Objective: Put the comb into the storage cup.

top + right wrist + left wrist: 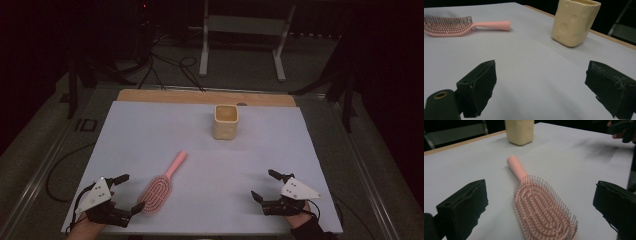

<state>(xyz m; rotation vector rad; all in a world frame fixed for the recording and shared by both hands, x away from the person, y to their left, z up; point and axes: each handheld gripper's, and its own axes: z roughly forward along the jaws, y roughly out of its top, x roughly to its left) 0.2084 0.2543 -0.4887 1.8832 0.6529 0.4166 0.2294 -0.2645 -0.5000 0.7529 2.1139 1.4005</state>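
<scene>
Hairbrush: the pink hairbrush [161, 183] lies bristles-up on the white table [150, 130], head toward the person's left hand, handle angled away toward the cup.
Left gripper: the left gripper [129, 192] sits right at the brush head with its jaws spread wide — one jaw seems close to or touching the head's edge in the high view, though I cannot tell if there is contact; nothing is held.
Right gripper: the right gripper [265, 185] rests well apart from the brush at the near right of the table, jaws also released and empty.
Cup: a cream-yellow cup [225, 121] stands upright toward the far side, open mouth up, clear of everything.
Risk: closing across the bristled head could let the brush twist or skid on the smooth sheet — the bristles give little flat surface to pinch.
Safer bet: likely the slim handle, which looks easier to clamp squarely.
</scene>
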